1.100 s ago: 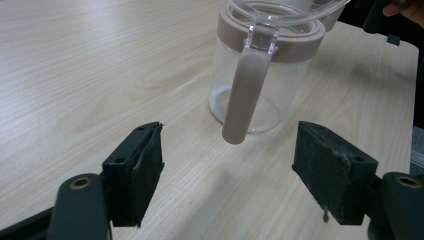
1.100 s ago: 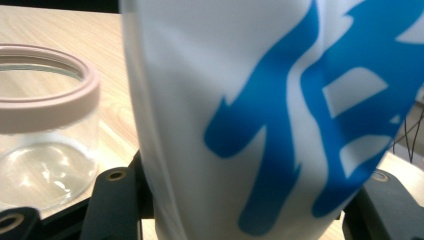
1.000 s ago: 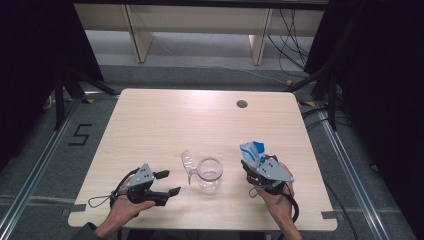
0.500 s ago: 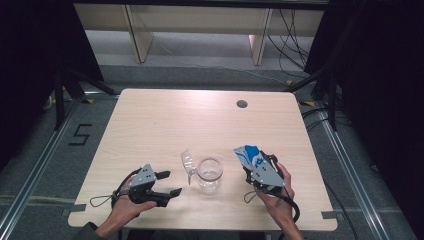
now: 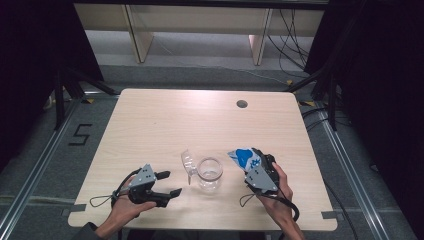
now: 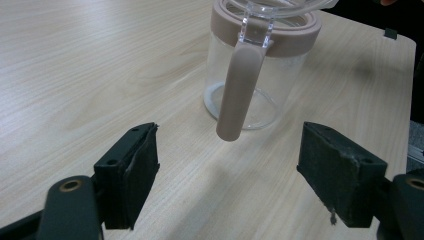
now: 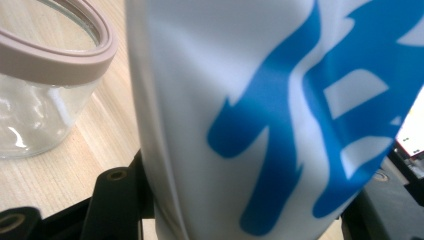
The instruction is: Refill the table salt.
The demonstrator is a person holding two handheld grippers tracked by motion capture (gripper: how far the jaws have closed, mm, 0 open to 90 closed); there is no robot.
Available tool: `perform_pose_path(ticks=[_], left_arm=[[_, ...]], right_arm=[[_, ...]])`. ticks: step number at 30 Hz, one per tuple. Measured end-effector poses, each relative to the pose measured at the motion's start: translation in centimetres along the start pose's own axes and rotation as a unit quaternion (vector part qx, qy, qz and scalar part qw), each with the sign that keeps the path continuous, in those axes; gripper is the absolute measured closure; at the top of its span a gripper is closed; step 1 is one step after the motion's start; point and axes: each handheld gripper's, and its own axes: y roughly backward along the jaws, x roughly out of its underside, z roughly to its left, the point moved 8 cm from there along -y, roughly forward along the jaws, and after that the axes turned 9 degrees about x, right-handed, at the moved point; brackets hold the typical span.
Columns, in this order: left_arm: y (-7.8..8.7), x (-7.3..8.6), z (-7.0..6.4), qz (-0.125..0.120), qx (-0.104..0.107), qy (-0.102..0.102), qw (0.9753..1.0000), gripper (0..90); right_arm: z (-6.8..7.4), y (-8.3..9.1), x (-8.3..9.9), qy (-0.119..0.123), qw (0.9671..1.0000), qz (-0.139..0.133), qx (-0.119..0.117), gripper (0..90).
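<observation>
High view: your right gripper (image 5: 248, 161), clamping the blue-white pouch (image 5: 244, 158), neared the glass jar (image 5: 210, 174); left gripper (image 5: 168, 184) waited wide open.

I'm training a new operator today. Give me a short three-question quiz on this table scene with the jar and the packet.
1. True or false: the left gripper is shut on the jar.
2. What does the right gripper hold? A) a spoon B) a blue-and-white packet C) a lid
3. Fill in: the jar's rim band is ____ in colour.

Key: 1 false, its fingers stand open, short of the jar's clasp. 2 B. 3 pinkish-brown.
</observation>
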Motion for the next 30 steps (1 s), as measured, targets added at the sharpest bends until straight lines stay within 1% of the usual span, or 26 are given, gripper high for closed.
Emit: perform_pose_path(ticks=[1,3,6,7,10,11,12,13,14,15,16,17,18,19,20,21,22,23,24,25,26,27,29,30], left_arm=[[0.0,0.0,0.0,0.001,0.003,0.0,1.0,23.5],[0.0,0.0,0.0,0.003,-0.001,-0.001,1.0,23.5],[0.0,0.0,-0.1,0.003,0.0,-0.002,1.0,23.5],[0.0,0.0,-0.1,0.003,0.0,-0.002,1.0,23.6],[0.0,0.0,-0.1,0.005,0.001,-0.006,1.0,23.6],[0.0,0.0,-0.1,0.005,0.001,-0.005,1.0,23.6],[-0.1,0.0,-0.1,0.004,0.002,-0.005,1.0,23.6],[-0.2,0.0,-0.2,0.0,0.003,0.004,1.0,23.6],[-0.2,0.0,-0.2,0.0,0.004,0.004,1.0,23.7],[-0.2,0.0,-0.2,0.002,0.004,-0.003,1.0,23.6],[-0.1,0.1,-0.2,0.005,0.0,-0.003,1.0,23.6],[-0.1,0.1,-0.2,0.006,0.001,-0.004,1.0,23.7],[-0.2,0.1,-0.3,0.004,0.005,-0.005,1.0,23.6],[-0.2,0.1,-0.3,0.004,0.004,-0.006,1.0,23.6],[-0.2,0.1,-0.2,0.006,0.005,-0.01,0.9999,23.7],[-0.2,0.1,-0.2,0.005,0.005,-0.009,0.9999,23.7],[-0.2,0.1,-0.2,0.006,0.005,-0.009,0.9999,23.6],[-0.2,0.1,-0.3,0.006,0.004,-0.007,0.9999,23.6],[-0.2,0.2,-0.4,0.006,0.0,0.004,1.0,23.6],[-0.1,0.2,-0.4,0.006,-0.001,0.004,1.0,23.7],[0.0,0.1,-0.3,0.007,0.001,-0.008,0.9999,23.7],[0.0,0.1,-0.3,0.007,0.003,-0.007,1.0,23.7],[0.2,0.2,-0.4,0.006,0.0,-0.006,1.0,23.6],[0.2,0.2,-0.4,0.005,0.003,-0.006,1.0,23.6]], right_arm=[[0.0,0.0,0.0,0.008,1.0,0.002,0.001,41.8],[0.0,0.0,-0.1,0.016,0.9999,-0.002,0.002,41.8],[0.0,-0.1,-0.1,0.031,0.9995,0.001,0.006,41.8],[0.0,-0.1,-0.2,0.043,0.9991,-0.003,0.005,41.8],[0.1,-0.1,-0.2,0.05,0.9987,0.0,0.01,41.8],[0.1,-0.2,-0.3,0.061,0.9981,-0.001,0.012,41.8],[0.3,-0.2,-0.2,0.056,0.9984,0.003,0.007,41.8],[0.4,-0.2,-0.2,0.065,0.9979,0.003,0.007,41.8],[0.3,-0.2,-0.3,0.072,0.9973,-0.001,0.01,41.9],[0.3,-0.2,-0.4,0.077,0.9969,-0.001,0.014,42.0],[0.4,-0.2,-0.4,0.079,0.9968,0.0,0.013,42.0],[0.4,-0.3,-0.4,0.086,0.9961,0.0,0.016,42.1],[0.7,-0.3,-0.3,0.084,0.9965,0.001,0.005,42.1],[0.5,-0.3,-0.4,0.094,0.9954,-0.001,0.016,42.1],[0.7,-0.4,-0.4,0.097,0.9952,-0.001,0.009,42.1],[0.6,-0.3,-0.4,0.105,0.9943,0.001,0.016,42.2],[0.6,-0.4,-0.5,0.111,0.9937,-0.001,0.016,42.4],[0.7,-0.4,-0.5,0.109,0.9938,-0.001,0.018,42.4],[0.7,-0.4,-0.5,0.11,0.9937,-0.002,0.019,42.5],[0.9,-0.4,-0.5,0.113,0.9935,-0.001,0.012,42.5],[0.9,-0.5,-0.5,0.118,0.9929,-0.001,0.012,42.5],[1.0,-0.5,-0.4,0.118,0.993,0.001,0.012,42.5],[1.0,-0.5,-0.5,0.123,0.9924,0.003,0.013,42.5],[1.0,-0.5,-0.5,0.126,0.9919,0.002,0.014,42.5]])
